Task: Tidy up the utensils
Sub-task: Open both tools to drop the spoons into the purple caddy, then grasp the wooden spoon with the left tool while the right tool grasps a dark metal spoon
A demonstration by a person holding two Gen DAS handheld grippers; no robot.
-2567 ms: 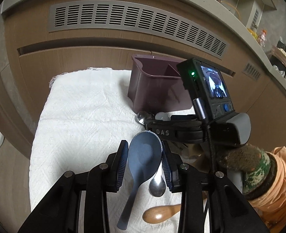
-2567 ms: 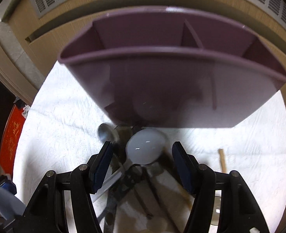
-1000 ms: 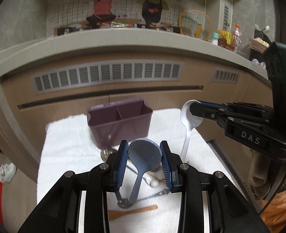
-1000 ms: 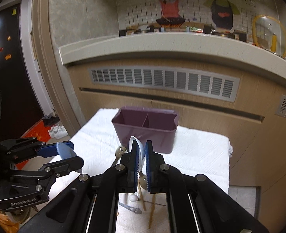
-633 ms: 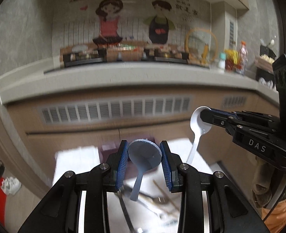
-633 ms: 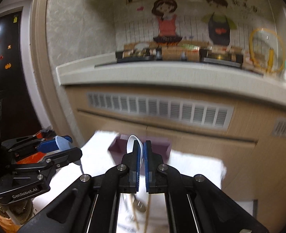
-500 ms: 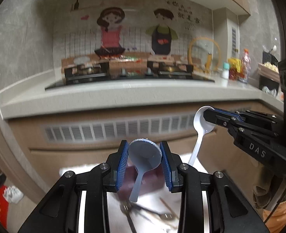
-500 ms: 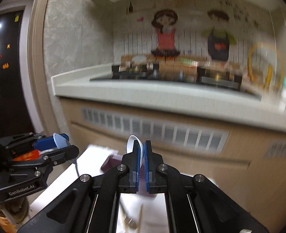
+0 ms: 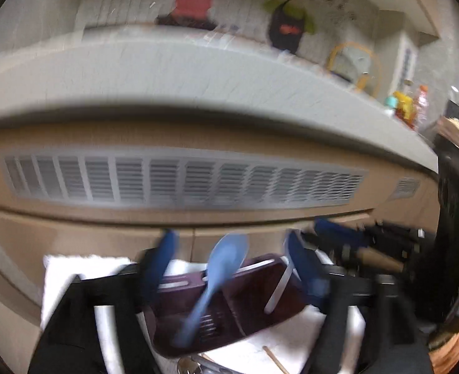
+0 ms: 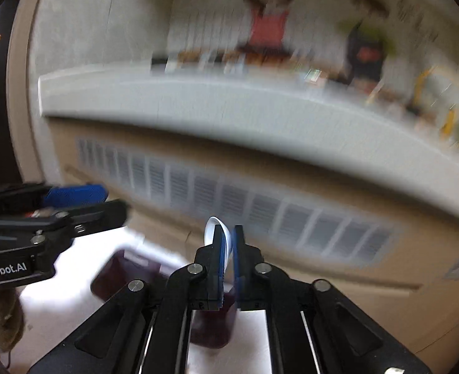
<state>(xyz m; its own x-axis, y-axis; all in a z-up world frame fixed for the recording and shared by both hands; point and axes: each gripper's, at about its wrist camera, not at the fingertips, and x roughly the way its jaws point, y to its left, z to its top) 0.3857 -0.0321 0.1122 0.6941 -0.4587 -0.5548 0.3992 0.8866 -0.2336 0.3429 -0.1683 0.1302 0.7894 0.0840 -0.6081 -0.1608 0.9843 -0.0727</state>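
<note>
My left claw (image 9: 229, 258) is opening around the blue spoon (image 9: 220, 268), which no pad touches, over the purple holder (image 9: 229, 327); my right claw (image 10: 228, 249) is opening, the white spoon (image 10: 212, 227) between its pads.

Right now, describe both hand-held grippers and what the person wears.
The left hand-held gripper and right hand-held gripper are black linkage frames with silver rivets and blue finger pads. White lettering ending "nRobot.AI" marks the left one. An orange sleeve shows bottom right.

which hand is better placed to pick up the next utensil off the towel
Left, likely: its tool is opening, pads clear of the blue spoon dropping into the purple caddy. The right tool has the white spoon between its pads.
</note>
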